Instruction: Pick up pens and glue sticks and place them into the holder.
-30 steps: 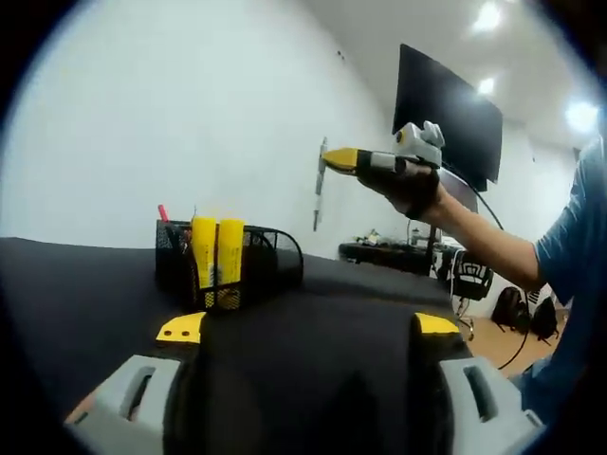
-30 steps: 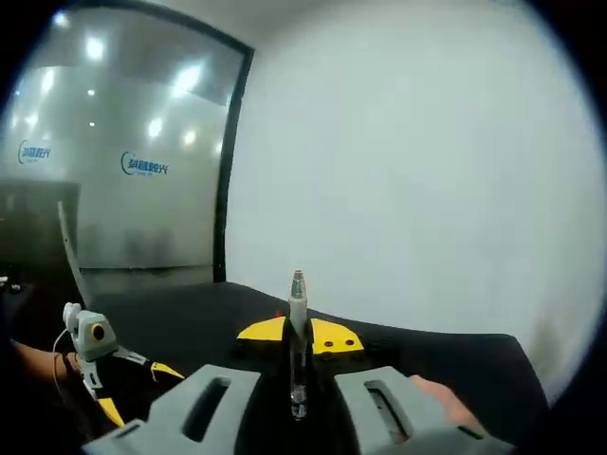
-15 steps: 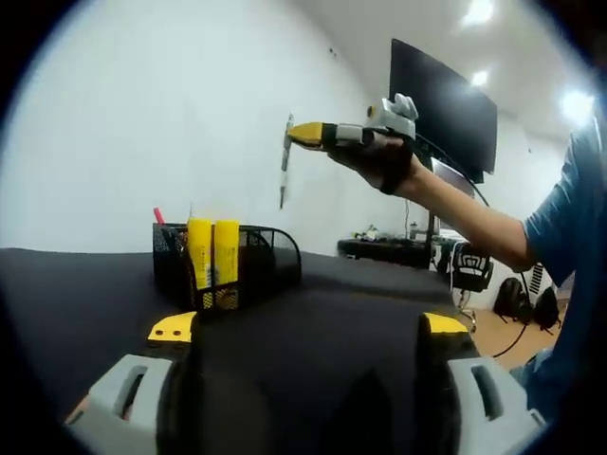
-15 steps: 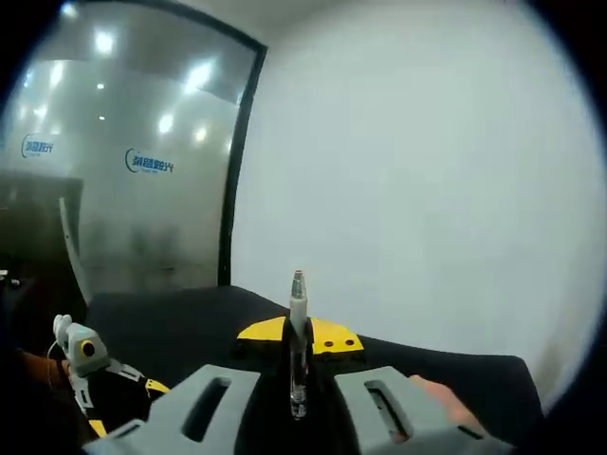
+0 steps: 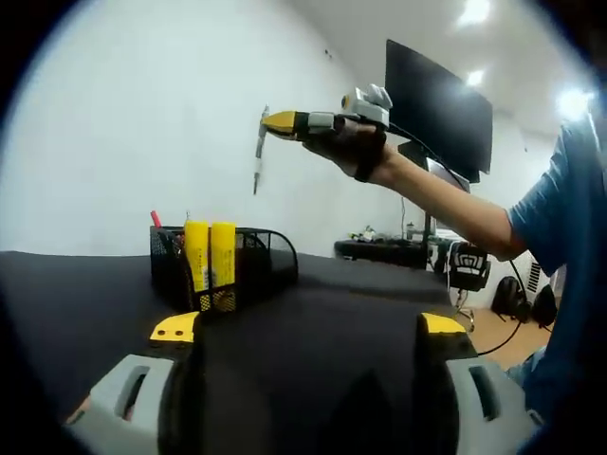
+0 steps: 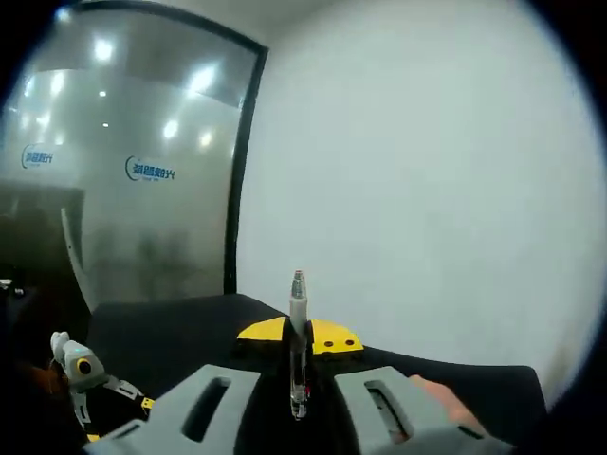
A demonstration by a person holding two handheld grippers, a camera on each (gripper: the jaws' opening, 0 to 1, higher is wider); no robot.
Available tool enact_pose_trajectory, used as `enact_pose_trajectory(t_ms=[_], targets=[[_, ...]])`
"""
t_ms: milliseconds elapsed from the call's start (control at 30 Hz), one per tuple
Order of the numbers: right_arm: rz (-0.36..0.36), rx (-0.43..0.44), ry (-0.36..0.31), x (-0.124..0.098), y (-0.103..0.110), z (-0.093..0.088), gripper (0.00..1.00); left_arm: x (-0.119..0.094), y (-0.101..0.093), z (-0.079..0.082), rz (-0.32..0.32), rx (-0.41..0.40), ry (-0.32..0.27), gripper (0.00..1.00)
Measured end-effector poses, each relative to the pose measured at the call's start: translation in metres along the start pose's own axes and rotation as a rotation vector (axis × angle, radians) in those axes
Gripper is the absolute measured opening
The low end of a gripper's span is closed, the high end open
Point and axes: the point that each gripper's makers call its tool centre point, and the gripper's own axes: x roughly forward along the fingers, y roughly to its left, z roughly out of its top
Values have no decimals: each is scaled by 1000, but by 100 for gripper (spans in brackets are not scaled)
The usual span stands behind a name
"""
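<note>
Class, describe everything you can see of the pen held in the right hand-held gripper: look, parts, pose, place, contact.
The slim grey-and-clear pen is clamped between the yellow-tipped jaws of the right hand-held gripper, its tapered grey end past the jaw tips and its clear barrel running back between them. In the left gripper view the pen hangs roughly vertical in the air, above and slightly right of the black wire-mesh holder, touching only the jaws.

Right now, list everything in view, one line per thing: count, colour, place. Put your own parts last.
Holder: one, black wire mesh, on the table.
Glue sticks: two, yellow, upright in the holder.
Red-tipped item: one, sticking up at the holder's far-left corner.
Pen: one, clear and grey, clamped in the right gripper.
Table: one, black.
Monitor: one, black, on the wall.
Left gripper: grey with yellow tips, open, low over the table.
Right gripper: same colours, raised.
</note>
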Motion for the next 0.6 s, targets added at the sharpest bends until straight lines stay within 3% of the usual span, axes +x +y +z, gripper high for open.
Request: enact_pose_trajectory(t_ms=[267,600], targets=[[-6,19,-31,10,-14,10,5,-1,2,1,13,-13,-15,87],[3,16,-23,27,-14,9,5,0,1,0,5,19,-14,87]])
